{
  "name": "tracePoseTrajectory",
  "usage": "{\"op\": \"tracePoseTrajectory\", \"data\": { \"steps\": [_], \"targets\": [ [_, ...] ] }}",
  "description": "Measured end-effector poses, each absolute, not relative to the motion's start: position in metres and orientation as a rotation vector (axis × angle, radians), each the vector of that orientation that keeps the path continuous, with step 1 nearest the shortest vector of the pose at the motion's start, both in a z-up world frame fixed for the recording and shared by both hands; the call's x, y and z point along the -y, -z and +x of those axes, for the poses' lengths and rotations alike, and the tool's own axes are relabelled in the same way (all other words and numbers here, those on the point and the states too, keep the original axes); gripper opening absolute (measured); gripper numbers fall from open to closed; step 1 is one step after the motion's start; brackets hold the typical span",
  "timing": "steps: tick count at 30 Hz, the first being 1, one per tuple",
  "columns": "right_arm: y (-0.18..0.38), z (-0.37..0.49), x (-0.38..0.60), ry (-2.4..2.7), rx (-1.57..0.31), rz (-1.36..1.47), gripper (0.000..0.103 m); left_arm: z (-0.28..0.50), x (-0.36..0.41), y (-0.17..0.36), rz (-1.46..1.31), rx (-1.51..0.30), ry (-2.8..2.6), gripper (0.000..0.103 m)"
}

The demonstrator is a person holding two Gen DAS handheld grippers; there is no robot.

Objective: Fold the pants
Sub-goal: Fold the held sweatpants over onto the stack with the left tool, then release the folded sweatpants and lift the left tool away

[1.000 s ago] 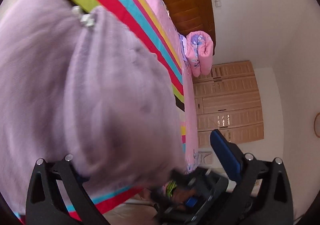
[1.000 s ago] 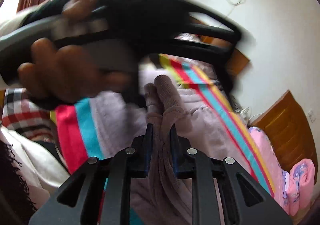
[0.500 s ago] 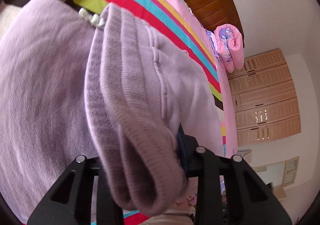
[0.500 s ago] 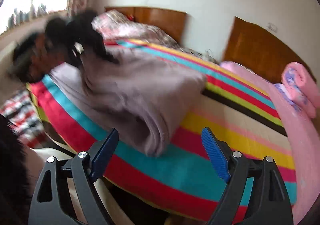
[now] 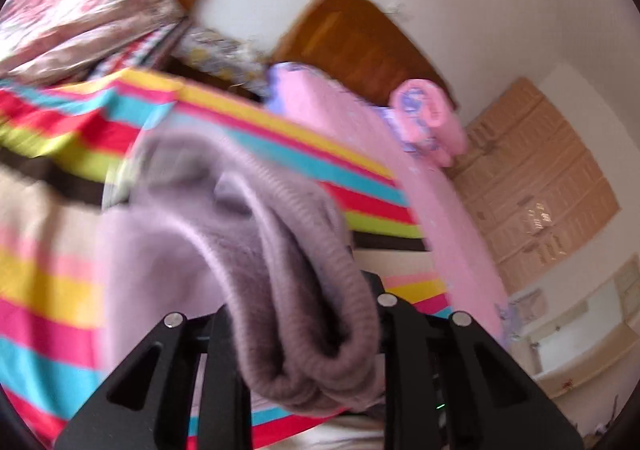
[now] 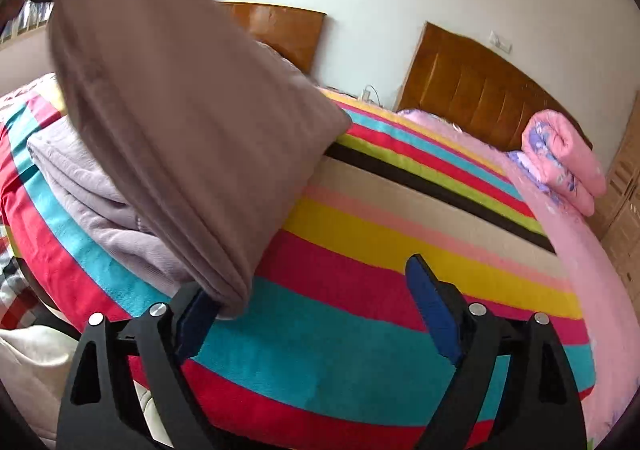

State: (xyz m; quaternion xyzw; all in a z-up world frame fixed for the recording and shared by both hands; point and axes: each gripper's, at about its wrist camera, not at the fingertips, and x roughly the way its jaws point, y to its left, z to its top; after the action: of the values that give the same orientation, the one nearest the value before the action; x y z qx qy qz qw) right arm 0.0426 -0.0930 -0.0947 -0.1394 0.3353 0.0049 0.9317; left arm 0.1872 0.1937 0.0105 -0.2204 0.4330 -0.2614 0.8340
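Observation:
The mauve knit pants (image 5: 248, 258) fill the lower middle of the left wrist view. My left gripper (image 5: 304, 334) is shut on their folded ribbed edge and holds them above the striped bed. In the right wrist view the pants (image 6: 172, 122) hang as a folded panel at the upper left, with more of them bunched on the bed below (image 6: 92, 194). My right gripper (image 6: 320, 314) is open and empty over the striped blanket; its left blue pad (image 6: 196, 322) sits just under the hanging fold.
A bright striped blanket (image 6: 360, 250) covers the bed. A pink sheet and a rolled pink quilt (image 6: 564, 158) lie at the right. Wooden headboards (image 6: 472, 86) stand against the white wall. A floral quilt (image 5: 76, 22) lies at the far left. Louvred wardrobe doors (image 5: 540, 202) are at the right.
My right gripper let go of the pants, opened and pulled back. My left gripper closed on the folded edge and lifted and swung the pants over the bed.

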Motion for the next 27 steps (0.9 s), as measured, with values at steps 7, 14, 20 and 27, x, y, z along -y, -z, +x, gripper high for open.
{"op": "tracePoseTrajectory", "data": {
  "steps": [7,14,20,27],
  "targets": [
    [0.101,0.047,0.100,-0.042,-0.723,-0.246,0.084,0.150,-0.264,0.137,-0.766,-0.919,0.491,0.027],
    [0.100,0.049,0.100,-0.036,-0.743,-0.244,0.084,0.150,-0.251,0.129,-0.731,-0.925,0.463,0.030],
    [0.078,0.041,0.105,-0.210,-0.849,-0.241,0.084,0.157,-0.254,0.107,-0.676,-0.928,0.402,0.071],
    [0.033,0.039,0.125,-0.410,-0.713,-0.024,0.069,0.131,-0.232,0.026,-0.347,-0.748,0.244,0.085]
  ]
}}
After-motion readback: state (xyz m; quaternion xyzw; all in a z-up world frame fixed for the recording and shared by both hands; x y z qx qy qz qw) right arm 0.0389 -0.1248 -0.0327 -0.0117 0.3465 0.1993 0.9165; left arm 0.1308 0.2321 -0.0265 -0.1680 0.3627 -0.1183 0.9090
